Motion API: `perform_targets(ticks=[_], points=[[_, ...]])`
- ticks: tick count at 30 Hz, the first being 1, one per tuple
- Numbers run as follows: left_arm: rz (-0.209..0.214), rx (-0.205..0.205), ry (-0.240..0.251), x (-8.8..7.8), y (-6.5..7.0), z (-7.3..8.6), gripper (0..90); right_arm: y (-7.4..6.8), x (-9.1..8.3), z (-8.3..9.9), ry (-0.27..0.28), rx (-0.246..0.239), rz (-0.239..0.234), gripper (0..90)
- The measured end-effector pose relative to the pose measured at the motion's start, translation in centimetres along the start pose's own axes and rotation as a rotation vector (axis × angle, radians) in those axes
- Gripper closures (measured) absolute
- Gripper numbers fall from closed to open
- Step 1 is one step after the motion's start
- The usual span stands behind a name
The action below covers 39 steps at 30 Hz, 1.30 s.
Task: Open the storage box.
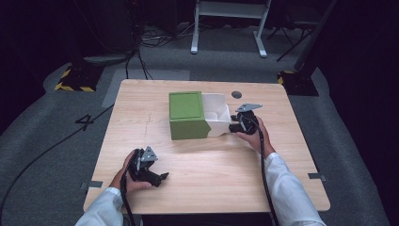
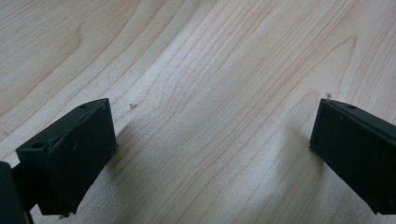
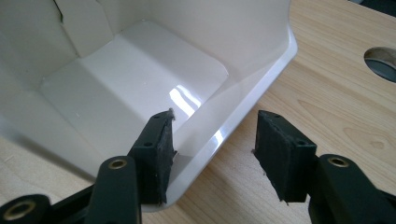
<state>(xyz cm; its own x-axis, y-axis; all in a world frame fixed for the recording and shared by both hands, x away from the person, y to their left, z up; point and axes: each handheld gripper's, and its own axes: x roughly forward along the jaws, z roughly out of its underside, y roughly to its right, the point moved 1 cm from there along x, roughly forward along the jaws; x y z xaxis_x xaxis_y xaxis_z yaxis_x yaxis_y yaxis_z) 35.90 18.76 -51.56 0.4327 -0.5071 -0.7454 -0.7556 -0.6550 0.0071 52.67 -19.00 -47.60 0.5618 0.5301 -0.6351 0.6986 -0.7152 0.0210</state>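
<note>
Light wooden table (image 1: 197, 160), square-topped, on grey floor (image 1: 42, 136); round grommet hole (image 1: 236, 94) near far edge, right of centre (seen again at upper right in the right gripper view (image 3: 383, 63)).

Green box (image 1: 187, 115) near table centre, slightly toward far side, lying with a white inner tray (image 1: 217, 115) slid partly out of its right end. Tray interior glossy, white, with a folded flap at the back corner (image 3: 81, 28).

Right hand (image 1: 254, 136) at the tray's right end, white sleeve (image 1: 289, 188) trailing to the bottom edge. Right gripper (image 1: 240, 125) aimed leftward at the tray's lip; grey three-cornered plate (image 1: 248, 108) on top. In the right gripper view (image 3: 215, 140), jaws spread apart astride the tray's outer wall: one pad (image 3: 159, 149) inside the tray, the other outside over bare wood, neither visibly pressing on the wall (released, not grasping).

Left hand (image 1: 127, 176) near the front-left of the table, well apart from the box. Left gripper (image 1: 160, 178) low over the tabletop, pointing right. In the left gripper view (image 2: 210, 149), jaws wide apart, nothing but wood grain (image 2: 210, 70) between them.
</note>
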Motion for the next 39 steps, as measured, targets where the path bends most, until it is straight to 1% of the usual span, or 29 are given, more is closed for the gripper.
perform_targets(ticks=[14, 28, 33, 36, 39], points=[[0.000, 0.000, 0.000, 0.0, 0.0, 0.0, 0.5, 0.6, -0.3, 0.4, 0.003, 0.017, 0.003, 47.2], [-0.003, -0.002, -0.002, -0.1, 0.0, 0.1, 0.5, 0.9, -0.5, 0.6, 0.003, 0.028, 0.004, 45.8], [-0.002, -0.003, -0.002, -0.1, 0.0, 0.1, 0.5, 1.0, -0.8, 0.6, 0.005, 0.024, 0.012, 41.2], [-0.002, -0.001, -0.001, -0.1, 0.0, 0.1, 0.5, 1.3, -1.4, 0.5, 0.022, 0.032, 0.016, 38.1], [-0.002, -0.002, -0.002, -0.1, 0.0, 0.1, 0.5, 1.5, -2.1, 0.4, 0.042, 0.036, 0.016, 36.9]])
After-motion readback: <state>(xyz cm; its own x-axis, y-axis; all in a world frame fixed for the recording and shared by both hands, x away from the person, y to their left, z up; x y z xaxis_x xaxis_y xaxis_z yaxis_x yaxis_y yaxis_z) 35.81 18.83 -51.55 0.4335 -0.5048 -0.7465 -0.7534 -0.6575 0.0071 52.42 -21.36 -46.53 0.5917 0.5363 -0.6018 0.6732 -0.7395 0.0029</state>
